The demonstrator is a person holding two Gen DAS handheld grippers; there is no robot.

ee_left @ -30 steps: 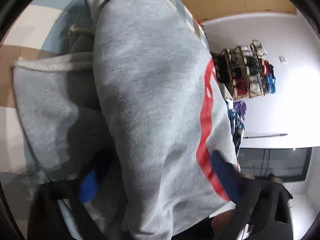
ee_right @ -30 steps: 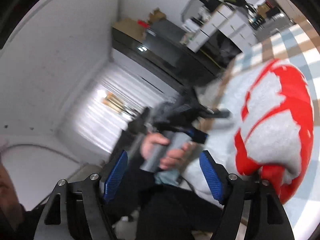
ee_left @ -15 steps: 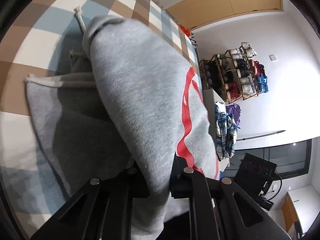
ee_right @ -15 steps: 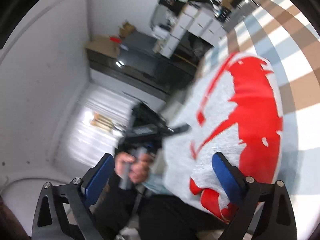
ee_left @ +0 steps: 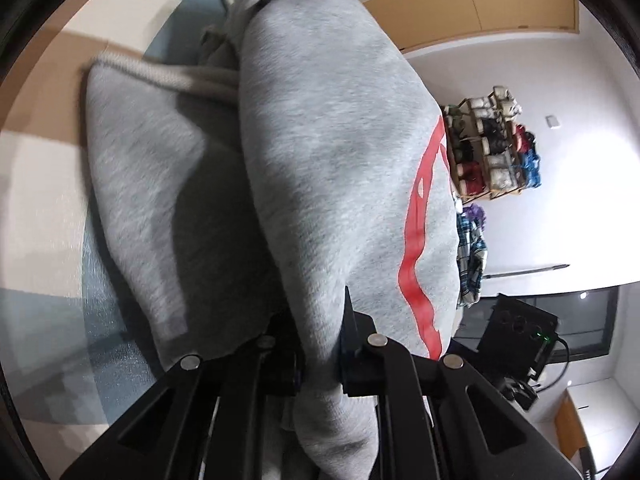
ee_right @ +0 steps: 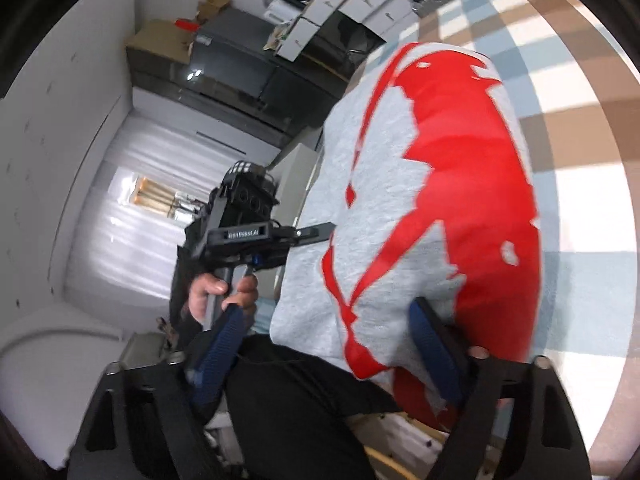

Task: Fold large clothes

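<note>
A grey hoodie (ee_left: 320, 152) with a red print and white drawcords lies bunched on a checked cloth. My left gripper (ee_left: 320, 360) is shut on a fold of the hoodie near its edge, with grey cloth hanging through the jaws. In the right wrist view the hoodie (ee_right: 420, 208) shows its large red print. My right gripper (ee_right: 332, 356) is open, its blue pads wide apart, with the hoodie's lower edge between them. The left gripper (ee_right: 316, 234) shows there too, held by a hand and clamped on the hoodie's edge.
A checked cloth (ee_left: 40, 184) in brown, white and blue covers the surface (ee_right: 580, 128). A shelf of folded clothes (ee_left: 492, 148) stands against the far wall. Plaid garments (ee_left: 472, 256) hang beside it. Dark cabinets and white boxes (ee_right: 340, 0) fill the other side.
My left gripper closed on the hoodie fold a second ago and still holds it, now lifted. My right gripper moved in toward the hoodie's lower edge, staying open.
</note>
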